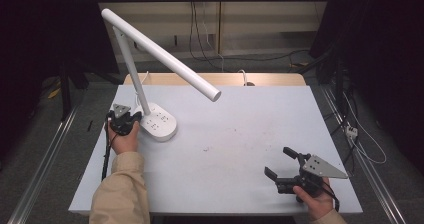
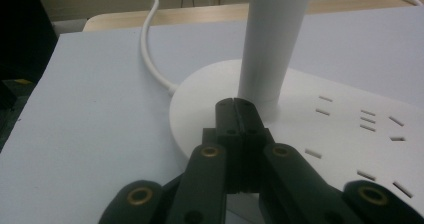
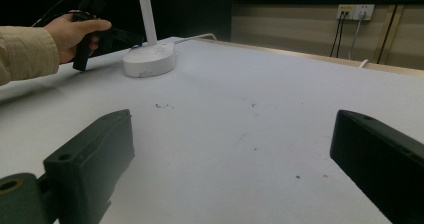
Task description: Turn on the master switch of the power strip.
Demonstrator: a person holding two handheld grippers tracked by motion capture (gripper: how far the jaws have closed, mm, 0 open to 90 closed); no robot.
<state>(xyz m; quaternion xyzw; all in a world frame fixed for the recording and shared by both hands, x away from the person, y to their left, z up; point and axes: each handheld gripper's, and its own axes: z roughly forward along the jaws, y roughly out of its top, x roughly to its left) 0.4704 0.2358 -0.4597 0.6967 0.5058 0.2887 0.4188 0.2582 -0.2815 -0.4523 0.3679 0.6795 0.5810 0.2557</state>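
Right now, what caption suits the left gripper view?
Shut fingers rest over the white lamp base, beside its upright post.

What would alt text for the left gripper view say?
A black tool with its jaws shut together rests its tips on a white lamp base, just before the lamp's upright post. A white cord curves away across the pale table.

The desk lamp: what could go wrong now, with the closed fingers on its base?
1. The shut left gripper presses on the lamp base beside the pole; a sideways slip could knock the pole.
2. The long head overhangs the table, so a hard push might tip the lamp.
3. The cord could snag if the base slides.
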